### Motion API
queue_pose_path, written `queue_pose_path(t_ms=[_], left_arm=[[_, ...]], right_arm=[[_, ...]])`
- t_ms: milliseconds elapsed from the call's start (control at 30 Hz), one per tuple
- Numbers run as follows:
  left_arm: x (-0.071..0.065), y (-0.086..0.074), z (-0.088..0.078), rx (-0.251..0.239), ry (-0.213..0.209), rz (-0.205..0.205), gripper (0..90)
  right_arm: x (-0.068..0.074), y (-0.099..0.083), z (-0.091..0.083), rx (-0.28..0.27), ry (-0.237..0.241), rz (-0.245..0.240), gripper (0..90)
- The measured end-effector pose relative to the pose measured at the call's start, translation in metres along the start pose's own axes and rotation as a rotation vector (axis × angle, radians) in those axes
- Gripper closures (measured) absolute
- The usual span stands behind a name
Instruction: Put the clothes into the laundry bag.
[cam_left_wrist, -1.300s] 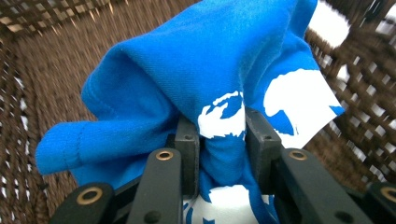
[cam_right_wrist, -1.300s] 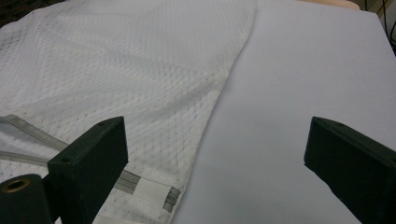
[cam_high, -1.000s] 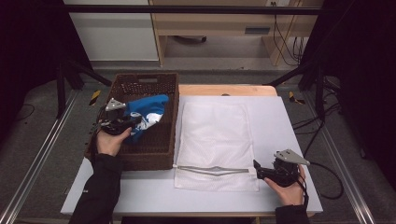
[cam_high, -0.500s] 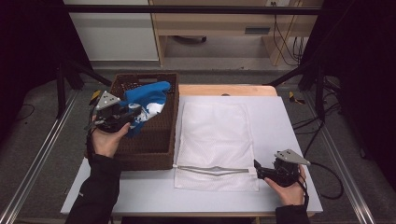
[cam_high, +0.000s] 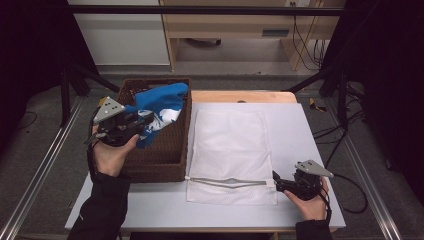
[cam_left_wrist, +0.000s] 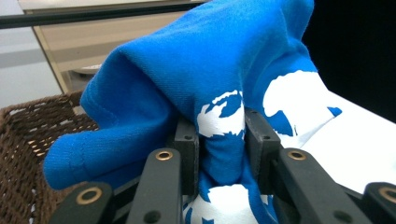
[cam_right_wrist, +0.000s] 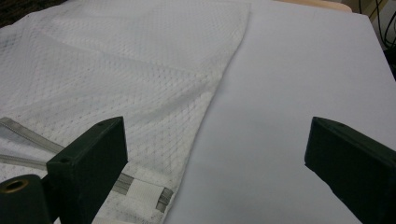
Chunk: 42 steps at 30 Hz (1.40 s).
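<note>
over the wicker basket (cam_high: 165, 150) at the left of the table (cam_high: 310, 135), the left tool (cam_high: 131, 126) is clenched on a fold of the blue garment (cam_high: 160, 102), whose white print shows between the pads in the left gripper view (cam_left_wrist: 219, 116); the cloth hangs above the basket's far rim, with its lower end trailing inside; the basket's right wall runs just beside the left edge of the white mesh bag (cam_high: 232, 150), leaving only a thin strip of table between them; the bag lies flat in the middle, its zipper (cam_high: 227, 181) end toward the near edge; open table lies to the right of the bag and along the near edge; the right tool (cam_high: 278, 183) rests at the bag's near right corner, jaws released and wide, gripping nothing, one jaw over the mesh and the other over bare table; a dark frame bar crosses overhead at the back, and metal rails flank the table on both sides; compared with a second ago, the left tool and garment sit higher and farther toward the basket's back left, while the right tool keeps its place.
</note>
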<state>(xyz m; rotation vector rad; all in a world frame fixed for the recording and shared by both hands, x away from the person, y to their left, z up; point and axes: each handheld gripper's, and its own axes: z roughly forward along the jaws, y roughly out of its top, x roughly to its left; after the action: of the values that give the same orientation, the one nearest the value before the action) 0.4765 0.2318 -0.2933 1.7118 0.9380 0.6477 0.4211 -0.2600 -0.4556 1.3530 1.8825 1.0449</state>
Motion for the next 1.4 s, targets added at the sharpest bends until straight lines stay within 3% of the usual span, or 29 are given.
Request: queue_pose_path(t_ms=[233,567,1033,1400], left_arm=[[-0.027,0.018,-0.006,-0.028,-0.055,0.040,70.1],[-0.059,0.034,0.004,-0.033,-0.106,0.084,70.1],[-0.110,0.043,0.037,-0.017,-0.189,0.147,70.0],[-0.143,0.032,0.075,0.011,-0.257,0.167,69.7]], right_arm=[[0.000,0.001,-0.002,-0.004,0.001,0.005,6.2],[-0.001,0.001,-0.003,-0.012,-0.002,0.001,6.2],[-0.001,0.001,-0.002,-0.007,0.002,0.005,6.2],[-0.003,0.000,-0.003,-0.012,0.000,0.005,6.2]])
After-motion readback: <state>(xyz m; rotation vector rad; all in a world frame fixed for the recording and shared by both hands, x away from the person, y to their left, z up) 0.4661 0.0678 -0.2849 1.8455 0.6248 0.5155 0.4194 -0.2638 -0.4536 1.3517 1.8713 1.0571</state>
